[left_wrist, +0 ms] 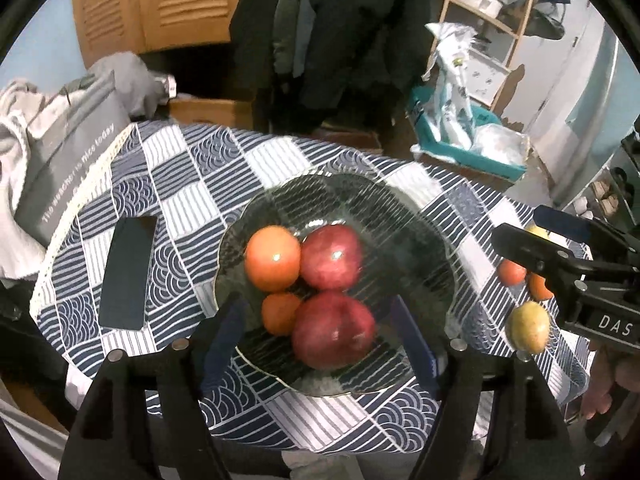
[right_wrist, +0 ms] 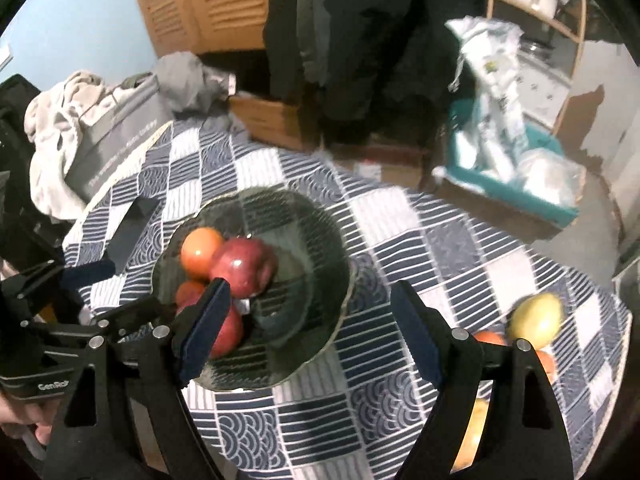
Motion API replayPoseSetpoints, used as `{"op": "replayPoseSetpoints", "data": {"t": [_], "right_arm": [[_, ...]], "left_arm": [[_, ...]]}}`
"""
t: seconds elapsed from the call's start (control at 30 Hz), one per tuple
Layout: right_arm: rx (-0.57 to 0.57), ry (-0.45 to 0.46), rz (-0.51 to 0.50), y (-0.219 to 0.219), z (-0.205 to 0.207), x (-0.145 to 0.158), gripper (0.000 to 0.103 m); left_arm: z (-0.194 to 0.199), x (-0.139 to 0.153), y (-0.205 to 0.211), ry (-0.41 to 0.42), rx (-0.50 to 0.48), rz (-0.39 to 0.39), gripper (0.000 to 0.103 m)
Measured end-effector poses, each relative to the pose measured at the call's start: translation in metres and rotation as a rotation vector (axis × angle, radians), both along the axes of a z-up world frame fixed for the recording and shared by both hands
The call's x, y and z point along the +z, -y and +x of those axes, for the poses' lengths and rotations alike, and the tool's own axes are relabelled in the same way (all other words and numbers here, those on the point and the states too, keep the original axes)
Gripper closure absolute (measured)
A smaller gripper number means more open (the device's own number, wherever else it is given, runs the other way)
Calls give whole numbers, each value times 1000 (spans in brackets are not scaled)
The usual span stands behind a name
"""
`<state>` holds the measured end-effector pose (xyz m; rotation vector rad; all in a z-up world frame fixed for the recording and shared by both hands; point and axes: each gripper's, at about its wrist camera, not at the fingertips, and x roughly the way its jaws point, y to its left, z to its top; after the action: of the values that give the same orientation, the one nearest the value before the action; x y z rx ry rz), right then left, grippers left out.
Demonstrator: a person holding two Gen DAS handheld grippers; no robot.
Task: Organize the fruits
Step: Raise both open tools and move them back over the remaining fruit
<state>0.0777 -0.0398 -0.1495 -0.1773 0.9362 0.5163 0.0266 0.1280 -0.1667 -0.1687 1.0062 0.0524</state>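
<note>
Step in hand, as judged: moving loose fruit into the glass bowl (left_wrist: 420,216), partly done. The bowl, mid-table on the checked cloth (left_wrist: 180,184), holds two red apples (left_wrist: 332,256) and two oranges (left_wrist: 272,258), all touching. Still loose near the table's right edge: a yellow-green fruit (right_wrist: 536,316) and several orange ones (left_wrist: 512,272) beside it. Left gripper (left_wrist: 320,336) is above the bowl's near side, jaws apart, empty. Right gripper (right_wrist: 312,328) is also spread and empty, beside the bowl. Next move likely calls for swinging the right gripper to the loose fruit and closing gently on one.

Black claws (left_wrist: 320,340) — blue pads (right_wrist: 206,328); silver screws; white "DAS" lettering.
</note>
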Motion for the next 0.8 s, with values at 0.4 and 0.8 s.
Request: {"op": "replayPoseSetpoints", "data": {"t": [0.4,0.8], "right_arm": [[-67,133,26,40,-23,46,20],[-116,239,32,81,-45,81,20]], "left_arm": [[-5,50,35,120,-45,33,23],[-10,80,66,198,-82,68,17]]}}
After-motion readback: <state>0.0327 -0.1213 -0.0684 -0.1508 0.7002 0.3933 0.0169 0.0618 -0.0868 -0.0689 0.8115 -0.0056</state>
